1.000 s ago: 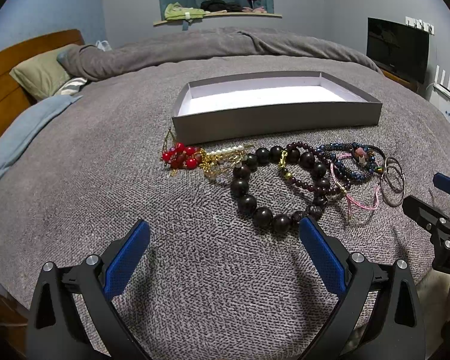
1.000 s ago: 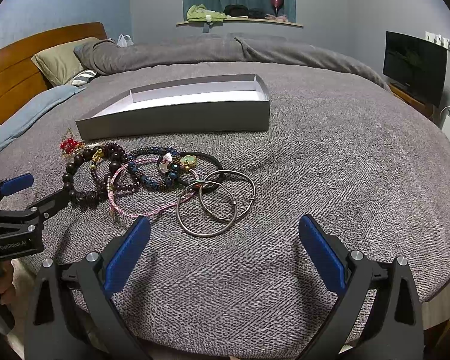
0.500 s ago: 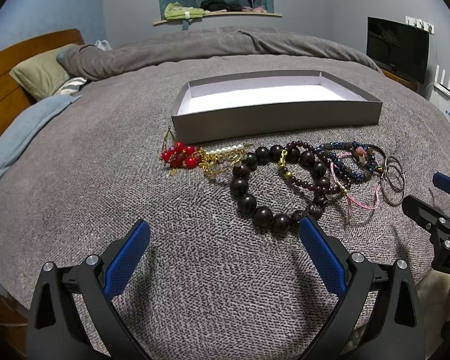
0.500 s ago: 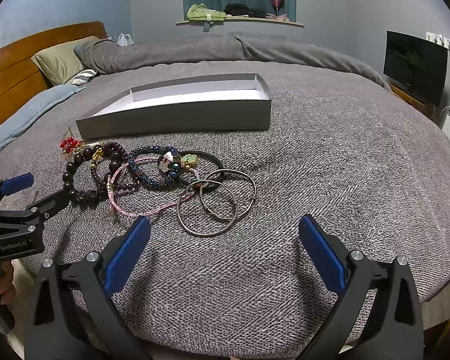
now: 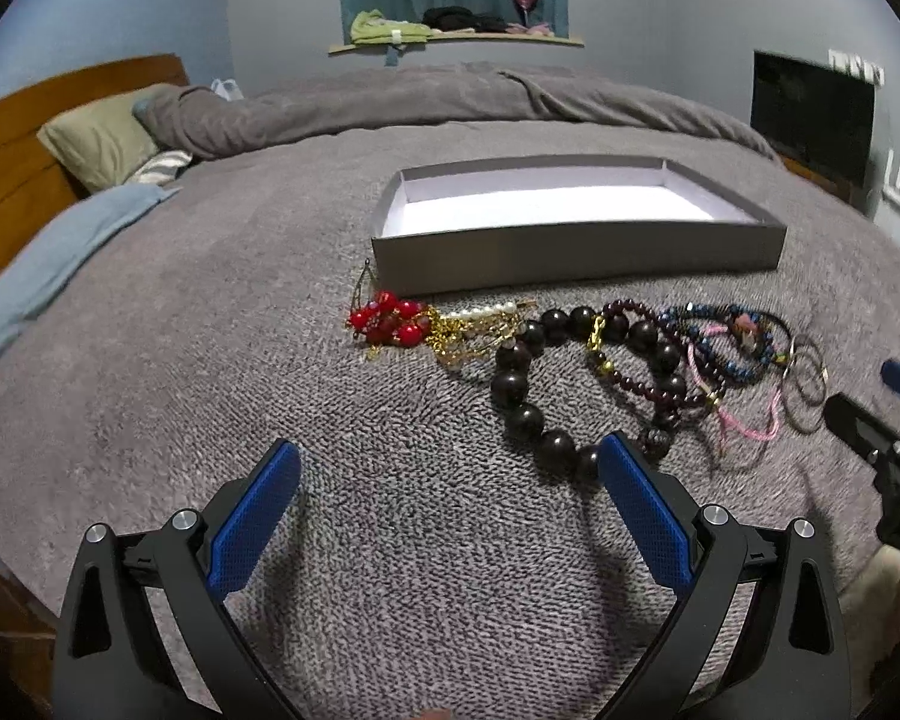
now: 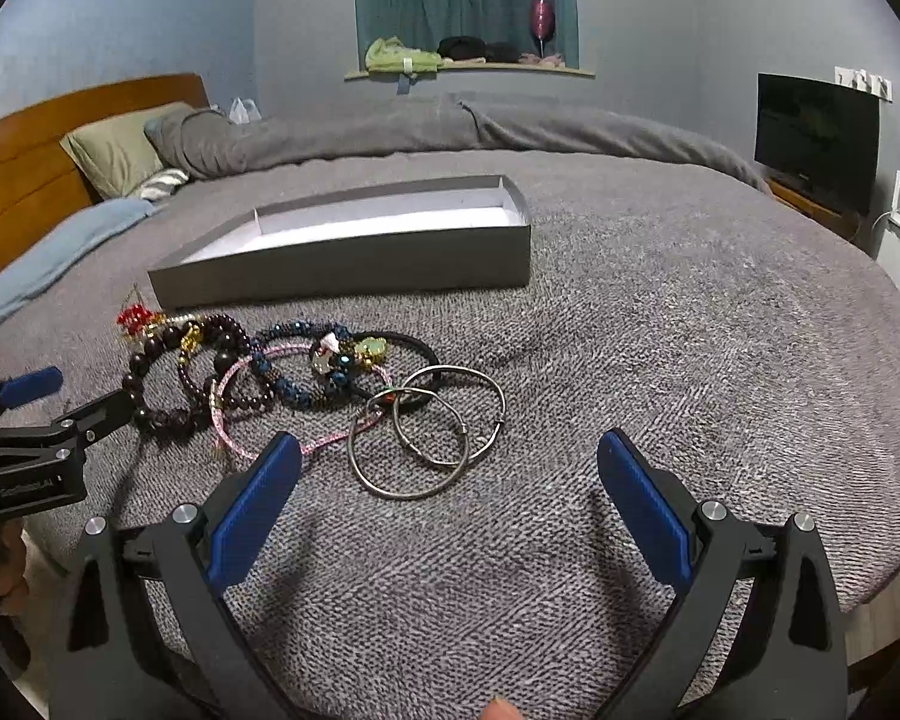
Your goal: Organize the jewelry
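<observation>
Left gripper (image 5: pixel 447 468) spread, empty; dark bead bracelet (image 5: pixel 576 384) just ahead, right of centre. Jewelry row runs left-right before empty box (image 5: pixel 576 252). Right gripper (image 6: pixel 447 462) spread, empty; metal rings (image 6: pixel 429 429) nearest, ahead-left.

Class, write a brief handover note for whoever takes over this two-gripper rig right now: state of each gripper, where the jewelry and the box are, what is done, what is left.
Left gripper: open, empty, low over the grey bedspread, near the large dark wooden bead bracelet.
Right gripper: open, empty, just short of the two thin silver metal bangles.
Shallow grey cardboard box: beyond the jewelry, nothing seen inside.
Red bead cluster, pink cord bracelet and blue bead bracelet lie in a row before the box.
Done: nothing boxed. Left: every piece.
</observation>
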